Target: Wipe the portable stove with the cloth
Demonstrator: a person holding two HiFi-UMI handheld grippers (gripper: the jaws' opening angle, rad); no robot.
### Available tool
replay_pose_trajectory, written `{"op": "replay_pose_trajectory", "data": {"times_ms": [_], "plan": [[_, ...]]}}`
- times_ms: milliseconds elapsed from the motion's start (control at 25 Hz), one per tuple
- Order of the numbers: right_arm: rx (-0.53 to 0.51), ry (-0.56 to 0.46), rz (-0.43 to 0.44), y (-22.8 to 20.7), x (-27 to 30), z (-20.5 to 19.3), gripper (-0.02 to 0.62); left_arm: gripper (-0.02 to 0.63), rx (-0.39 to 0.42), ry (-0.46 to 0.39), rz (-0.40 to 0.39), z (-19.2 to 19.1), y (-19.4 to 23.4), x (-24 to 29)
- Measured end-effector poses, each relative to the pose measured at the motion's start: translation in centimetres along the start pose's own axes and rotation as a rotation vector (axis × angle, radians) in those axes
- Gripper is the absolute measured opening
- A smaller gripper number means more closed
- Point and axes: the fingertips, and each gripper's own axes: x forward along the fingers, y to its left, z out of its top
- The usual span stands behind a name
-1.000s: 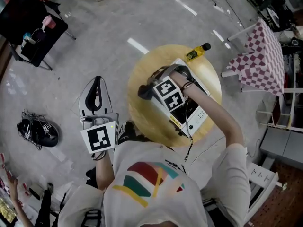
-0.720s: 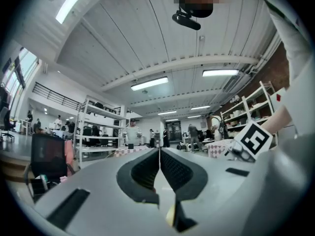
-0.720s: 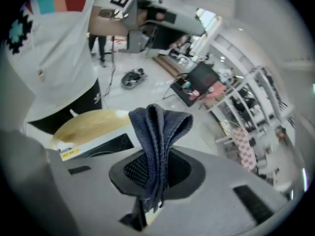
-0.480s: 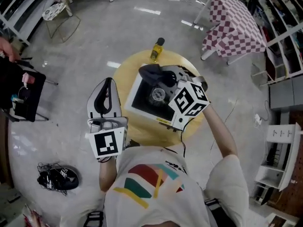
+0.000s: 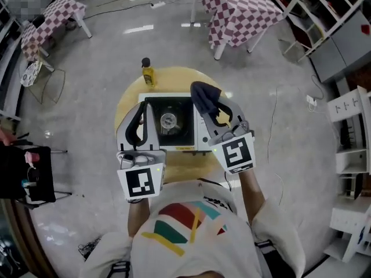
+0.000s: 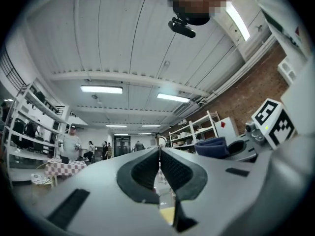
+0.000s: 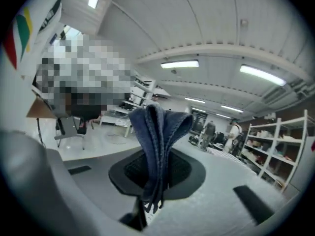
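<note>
Head view: the portable stove [image 5: 174, 123] sits on the round counter [image 5: 128, 100], with a bottle [image 5: 149, 73] at the far rim and open floor [image 5: 87, 155] all round. The left hand-held gripper [image 5: 142, 108] overhangs the stove's left edge.

Left gripper view: jaws pressed together, empty.

Right gripper view: the right hand-held gripper [image 7: 156, 173] clamps the cloth [image 7: 158, 127], raised clear.

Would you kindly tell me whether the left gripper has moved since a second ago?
Yes: the left gripper came from beside the table to over the portable stove's left edge.
</note>
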Motion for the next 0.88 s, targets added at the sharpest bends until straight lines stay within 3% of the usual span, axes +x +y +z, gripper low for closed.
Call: {"op": "replay_pose_trajectory", "data": {"times_ms": [120, 320, 880], "plan": [[0.134, -0.016, -0.126, -1.1, -2.9, -1.0, 0.034, 0.008, 0.007, -0.005, -0.048, 0.0, -2.3, 0.4], [0.28, -0.053, -0.238, -1.7, -5.5, -2.7, 0.034, 0.008, 0.007, 0.004, -0.072, -0.3, -3.9, 0.3], [0.316, -0.055, -0.269, -1.8, -5.6, -4.0, 0.034, 0.008, 0.035, 0.057, 0.006, -1.5, -1.7, -1.2]]}}
